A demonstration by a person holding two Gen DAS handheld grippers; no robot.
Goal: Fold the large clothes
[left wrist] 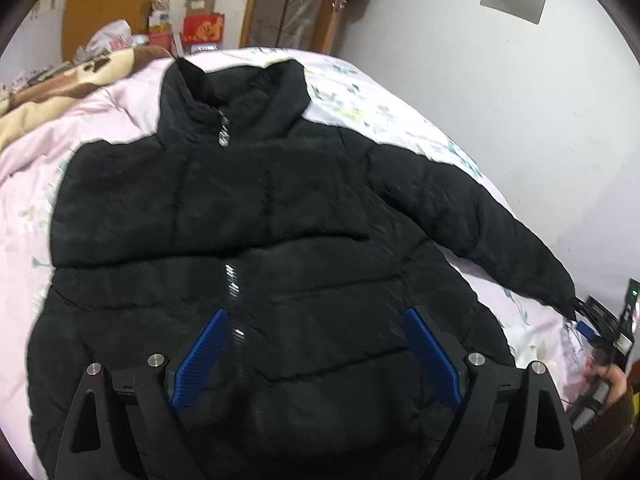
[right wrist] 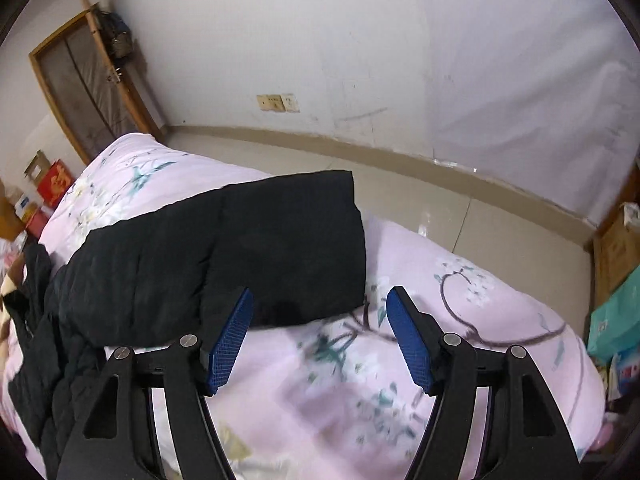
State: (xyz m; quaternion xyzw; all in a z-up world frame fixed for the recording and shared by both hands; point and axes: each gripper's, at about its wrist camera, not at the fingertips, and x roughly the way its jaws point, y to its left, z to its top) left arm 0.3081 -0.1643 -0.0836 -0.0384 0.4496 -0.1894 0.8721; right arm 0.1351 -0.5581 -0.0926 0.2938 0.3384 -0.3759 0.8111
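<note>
While spread flat, jacket [left wrist: 248, 216] beneath hand-held gripper [left wrist: 316, 316]

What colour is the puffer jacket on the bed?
Black jacket, clearest in the left wrist view.

Most of the bed [left wrist: 100, 120] is taken up by the black jacket [left wrist: 240, 208], spread front-up. Bare pink cover is left along its left side and beyond the collar, where a brown patterned blanket [left wrist: 60, 84] is heaped. One sleeve [right wrist: 280, 240] is stretched toward the bed's edge by the tiled floor [right wrist: 460, 204]. A clear patch of cover is seen below the sleeve's cuff. Boxes [left wrist: 202, 26] are stacked past the bed's far end, and a teal box [right wrist: 616, 316] is crowded against the near corner.
</note>
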